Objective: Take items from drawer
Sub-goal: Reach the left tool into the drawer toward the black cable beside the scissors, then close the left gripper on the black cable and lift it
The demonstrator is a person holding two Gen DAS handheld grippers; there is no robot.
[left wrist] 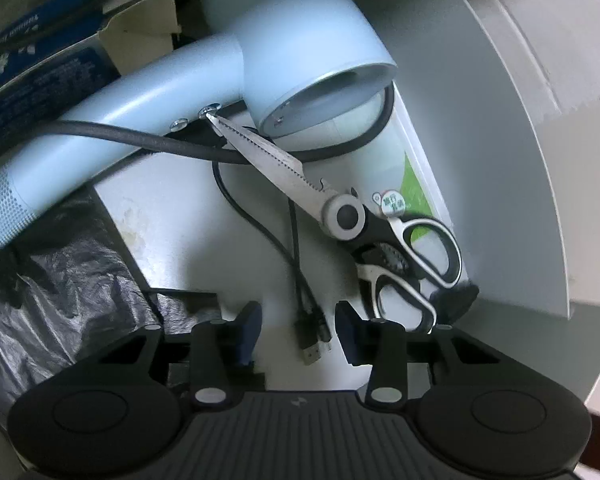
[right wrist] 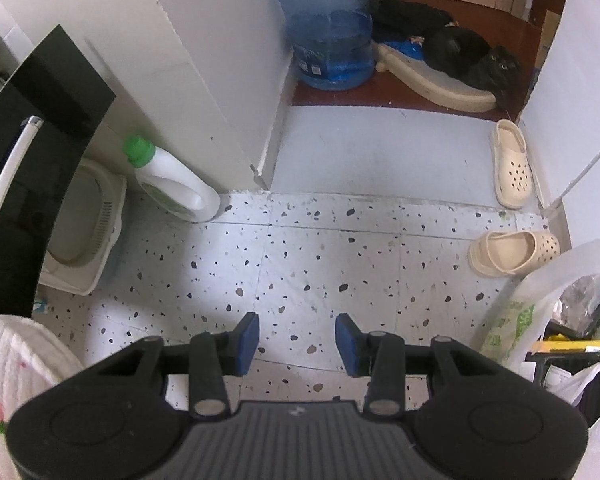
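Left gripper (left wrist: 297,334) jaws apart, empty, hovering inside white drawer (left wrist: 500,160). Crumpled black plastic bag (left wrist: 59,280) left of jaws; pale blue hair dryer (left wrist: 227,80) ahead-left; thin black USB cable (left wrist: 300,280) between jaws; steel black-handled kitchen scissors (left wrist: 348,216) ahead-right. Right gripper (right wrist: 297,336) jaws apart, empty, above speckled tile floor (right wrist: 300,260); white green-capped detergent bottle (right wrist: 167,180) ahead-left.

Left wrist camera peers steeply down, close into the drawer (left wrist: 187,208), right over the scissors (left wrist: 364,232). Right wrist camera looks down from higher at the floor (right wrist: 300,264). Nothing shared.
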